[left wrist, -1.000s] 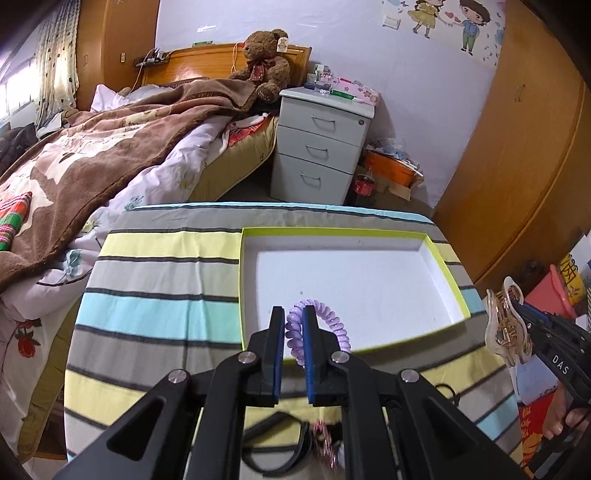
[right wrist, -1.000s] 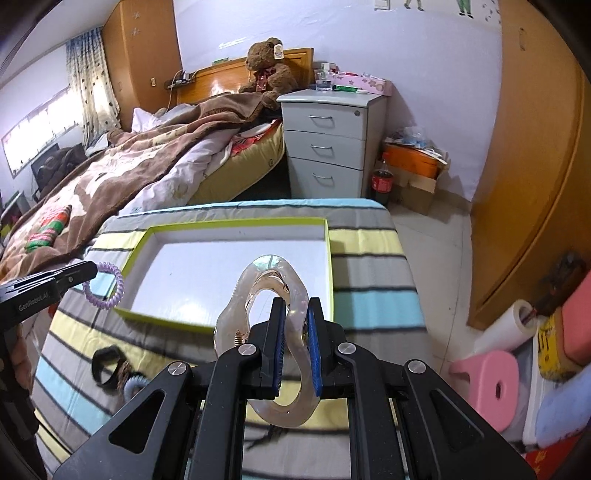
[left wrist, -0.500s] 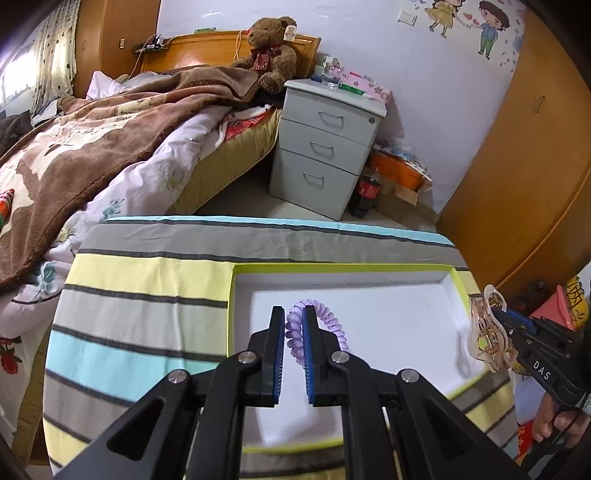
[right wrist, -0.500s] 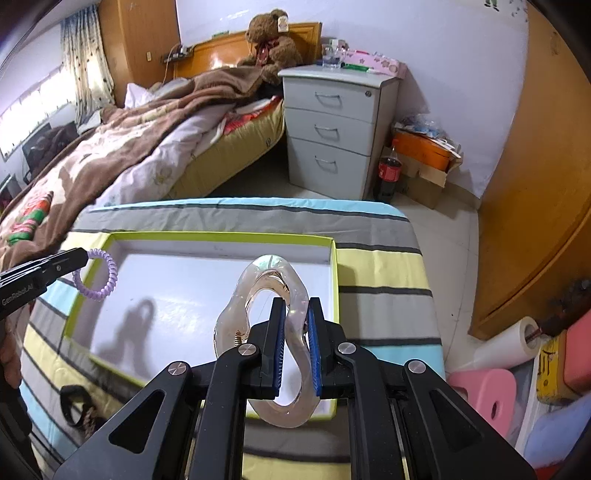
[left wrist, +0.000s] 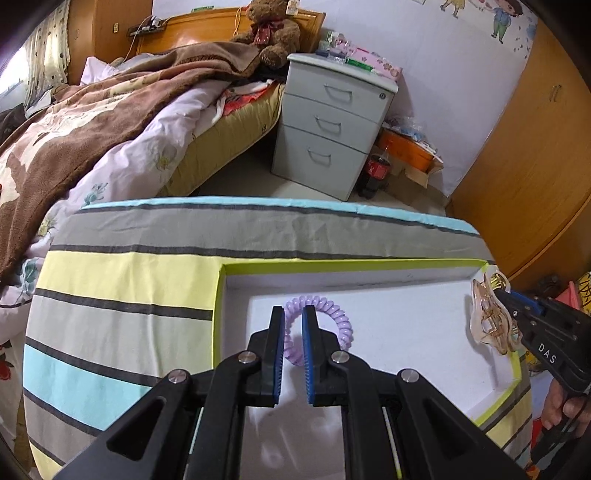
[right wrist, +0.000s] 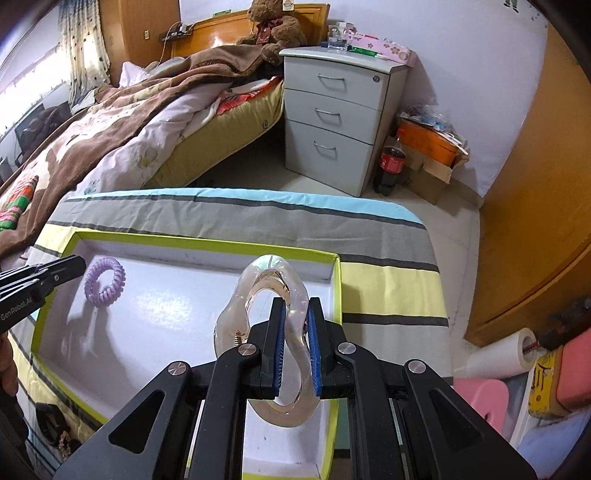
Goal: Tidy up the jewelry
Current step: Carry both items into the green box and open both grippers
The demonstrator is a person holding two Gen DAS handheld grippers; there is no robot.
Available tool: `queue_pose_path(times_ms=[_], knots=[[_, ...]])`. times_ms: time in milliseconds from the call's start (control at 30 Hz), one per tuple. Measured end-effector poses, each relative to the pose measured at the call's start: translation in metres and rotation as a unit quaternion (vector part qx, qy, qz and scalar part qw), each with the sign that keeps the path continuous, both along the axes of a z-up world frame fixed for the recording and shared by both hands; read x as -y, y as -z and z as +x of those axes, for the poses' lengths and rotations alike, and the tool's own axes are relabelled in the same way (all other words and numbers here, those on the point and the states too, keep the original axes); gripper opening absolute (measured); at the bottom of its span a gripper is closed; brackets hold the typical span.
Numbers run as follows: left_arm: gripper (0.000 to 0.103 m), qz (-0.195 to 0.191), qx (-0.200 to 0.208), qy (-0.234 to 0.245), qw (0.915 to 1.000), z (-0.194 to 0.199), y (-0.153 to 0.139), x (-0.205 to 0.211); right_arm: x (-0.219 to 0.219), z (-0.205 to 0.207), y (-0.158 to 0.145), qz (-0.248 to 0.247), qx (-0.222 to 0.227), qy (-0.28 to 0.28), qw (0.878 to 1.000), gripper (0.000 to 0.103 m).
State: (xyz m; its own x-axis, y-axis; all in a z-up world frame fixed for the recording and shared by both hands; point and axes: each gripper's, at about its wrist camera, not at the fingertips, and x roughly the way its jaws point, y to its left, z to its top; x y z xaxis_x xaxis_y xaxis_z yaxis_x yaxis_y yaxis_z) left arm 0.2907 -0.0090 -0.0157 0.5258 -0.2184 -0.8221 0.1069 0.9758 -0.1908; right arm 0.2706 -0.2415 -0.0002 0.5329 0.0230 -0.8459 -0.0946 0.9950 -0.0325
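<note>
Left wrist view: the left gripper has its two blue pads pressed on a purple coil hair tie, pinching one side of the ring. The tie hangs over the left part of a white tray with a green rim. The tray sits on a striped cloth with yellow, grey and blue bands. On the right side of this view, the right gripper comes in holding a clear, gold-tinted hair claw clip over the right edge of the tray. Part of a hand shows under it. Far behind are a bed with a brown blanket, a teddy bear and a grey drawer chest. Right wrist view: the right gripper pinches the hair claw clip between its pads, and the clip stands up in front of them, over the right part of the tray. On the left, the left gripper holds the purple coil hair tie just above the white tray floor, and a grey shadow lies under it. A dark band and a small beaded thing lie on the cloth by the tray's near left corner. A cola bottle stands on the floor beside the drawer chest.
</note>
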Motion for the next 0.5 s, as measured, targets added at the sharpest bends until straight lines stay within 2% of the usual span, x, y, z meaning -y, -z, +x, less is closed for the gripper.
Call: queue_pose_path(times_ms=[500], knots=[[0.01,0.012,-0.021,-0.006,0.9997,0.006,0.016,-0.001,0.001,0.008,0.01,-0.012,-0.004,-0.002,1.0,0.012]])
